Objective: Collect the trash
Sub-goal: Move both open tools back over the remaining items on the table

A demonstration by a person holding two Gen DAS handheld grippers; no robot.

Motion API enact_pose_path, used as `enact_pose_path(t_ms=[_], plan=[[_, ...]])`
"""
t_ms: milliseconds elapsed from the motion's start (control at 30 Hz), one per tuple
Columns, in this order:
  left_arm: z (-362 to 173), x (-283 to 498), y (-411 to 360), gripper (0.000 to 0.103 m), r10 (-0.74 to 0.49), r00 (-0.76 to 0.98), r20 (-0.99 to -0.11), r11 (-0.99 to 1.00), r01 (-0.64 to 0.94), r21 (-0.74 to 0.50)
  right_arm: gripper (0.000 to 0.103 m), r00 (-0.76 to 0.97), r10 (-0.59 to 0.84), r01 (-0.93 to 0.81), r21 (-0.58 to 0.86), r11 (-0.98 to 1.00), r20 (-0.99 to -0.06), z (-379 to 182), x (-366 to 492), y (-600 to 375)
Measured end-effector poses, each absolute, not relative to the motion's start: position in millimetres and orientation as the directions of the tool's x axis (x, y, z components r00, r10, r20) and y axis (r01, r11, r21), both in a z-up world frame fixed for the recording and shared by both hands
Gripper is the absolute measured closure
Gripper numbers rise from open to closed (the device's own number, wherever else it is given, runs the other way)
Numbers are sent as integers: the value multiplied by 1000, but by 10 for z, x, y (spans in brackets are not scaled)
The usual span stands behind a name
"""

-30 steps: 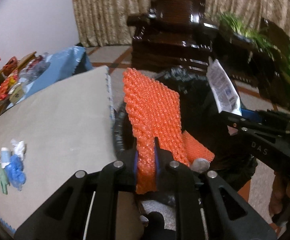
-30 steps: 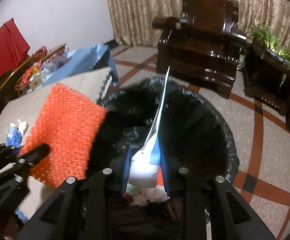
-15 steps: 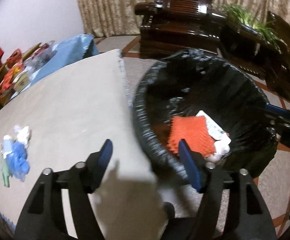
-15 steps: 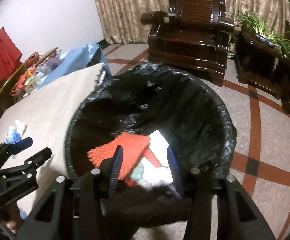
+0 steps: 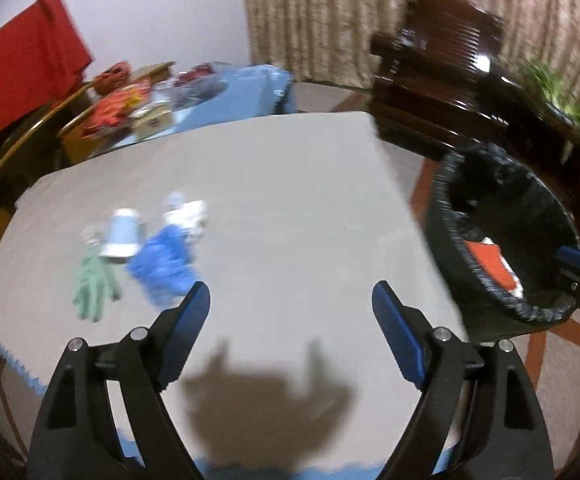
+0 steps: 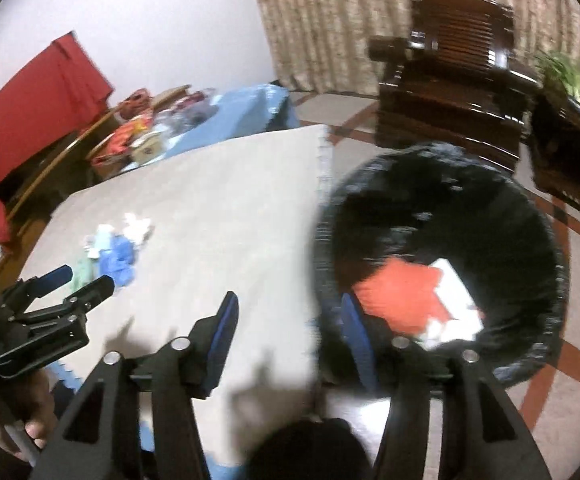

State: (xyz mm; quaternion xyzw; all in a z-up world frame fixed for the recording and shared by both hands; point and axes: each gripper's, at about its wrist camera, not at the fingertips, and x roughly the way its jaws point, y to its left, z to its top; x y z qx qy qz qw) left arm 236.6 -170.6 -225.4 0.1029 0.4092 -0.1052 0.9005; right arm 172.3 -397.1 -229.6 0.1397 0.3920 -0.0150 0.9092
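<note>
A small pile of trash lies on the grey table (image 5: 290,200): a blue crumpled piece (image 5: 161,264), a green piece (image 5: 91,284), a white cup-like piece (image 5: 123,236) and white scraps (image 5: 187,214). My left gripper (image 5: 290,312) is open and empty above the table, just right of the pile. My right gripper (image 6: 287,320) is open and empty over the table's edge beside the black-lined bin (image 6: 538,220). An orange mesh sheet (image 6: 398,294) and a white packet (image 6: 458,296) lie in the bin. The pile also shows in the right wrist view (image 6: 117,252).
A dark wooden armchair (image 6: 458,92) and a plant stand (image 6: 570,136) sit beyond the bin. A blue-covered table with clutter (image 5: 161,108) and a red cloth (image 5: 21,80) are at the back left. The left gripper shows in the right wrist view (image 6: 81,280).
Both grippers opened and dropped the orange mesh and the white packet into the bin. Both have since swung left, away from the bin and over the table, toward the pile.
</note>
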Motion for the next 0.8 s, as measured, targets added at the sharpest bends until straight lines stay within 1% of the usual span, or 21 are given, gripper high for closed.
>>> enact_pose_path(t_ms=[100, 300, 433, 533, 633, 800], plan=[[-2162, 2343, -1307, 18, -76, 669, -739, 965, 235, 113, 47, 702, 102, 90, 230, 969, -704, -2228, 1799, -3590], [-1994, 2352, -577, 17, -31, 707, -706, 979, 165, 122, 46, 711, 136, 25, 219, 975, -690, -2154, 1992, -2878], [-1934, 2357, -165, 17, -22, 722, -692, 983, 141, 116, 45, 711, 147, -12, 196, 980, -687, -2138, 2108, -2499], [-1947, 2363, 52, 13, -21, 725, -688, 985, 132, 109, 43, 708, 151, -39, 175, 984, -690, -2149, 2193, -2257], [-2010, 2394, 225, 13, -15, 722, -692, 987, 120, 103, 39, 710, 154, -58, 161, 985, -688, -2159, 2279, -2037], [-2134, 2495, 523, 13, 3, 714, -700, 992, 89, 94, 39, 704, 167, -89, 147, 985, -691, -2203, 2451, -1695]])
